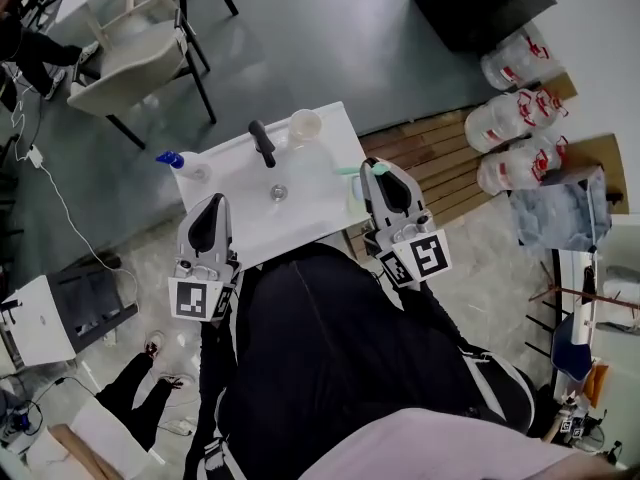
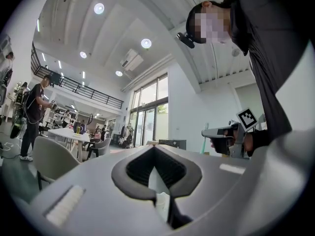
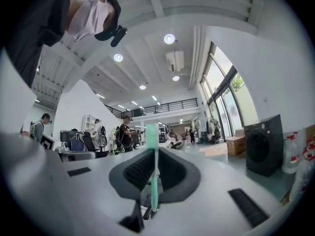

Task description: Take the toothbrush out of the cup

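Here, the right gripper (image 1: 379, 172) has its jaws closed on the green toothbrush (image 3: 154, 171), which is out of the cup (image 1: 304, 125). In the right gripper view the thin handle is pressed between the two dark pads and the brush head stands up above them. In the head view the brush sticks out sideways from the jaw tips, above the right edge of the white washbasin (image 1: 305, 200), and it does not touch the cup. The clear cup stands upright at the far edge of the basin, just beside the black faucet (image 1: 262, 143). The left gripper (image 1: 212, 208) is over the near left corner of the basin; its jaws are together and nothing is between them. A small blue object (image 1: 168, 158) lies at the basin's left corner.
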Action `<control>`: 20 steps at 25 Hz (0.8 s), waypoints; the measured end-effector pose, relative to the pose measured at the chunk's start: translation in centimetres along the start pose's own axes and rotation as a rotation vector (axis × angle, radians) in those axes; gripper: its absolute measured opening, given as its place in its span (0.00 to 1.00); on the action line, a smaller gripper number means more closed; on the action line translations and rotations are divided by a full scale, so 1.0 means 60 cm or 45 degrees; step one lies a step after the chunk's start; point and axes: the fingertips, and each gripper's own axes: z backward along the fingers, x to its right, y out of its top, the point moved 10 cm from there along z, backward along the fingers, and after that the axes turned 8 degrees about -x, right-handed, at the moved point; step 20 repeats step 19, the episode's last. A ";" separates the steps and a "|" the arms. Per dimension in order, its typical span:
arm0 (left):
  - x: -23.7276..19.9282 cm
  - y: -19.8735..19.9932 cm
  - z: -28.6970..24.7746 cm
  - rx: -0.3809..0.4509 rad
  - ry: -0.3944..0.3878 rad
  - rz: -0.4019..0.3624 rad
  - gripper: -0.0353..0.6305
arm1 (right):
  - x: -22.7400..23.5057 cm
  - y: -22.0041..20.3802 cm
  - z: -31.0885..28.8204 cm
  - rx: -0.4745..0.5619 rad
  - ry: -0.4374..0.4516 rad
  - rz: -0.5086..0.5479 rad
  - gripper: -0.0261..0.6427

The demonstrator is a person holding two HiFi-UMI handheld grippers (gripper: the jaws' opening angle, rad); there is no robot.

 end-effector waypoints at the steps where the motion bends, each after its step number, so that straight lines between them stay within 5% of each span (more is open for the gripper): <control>1: 0.003 0.006 0.003 0.009 -0.002 -0.004 0.04 | -0.001 0.000 0.001 0.000 0.000 0.002 0.07; 20: 0.037 0.028 0.022 0.079 -0.022 -0.013 0.04 | -0.001 -0.009 0.024 -0.013 -0.002 -0.007 0.07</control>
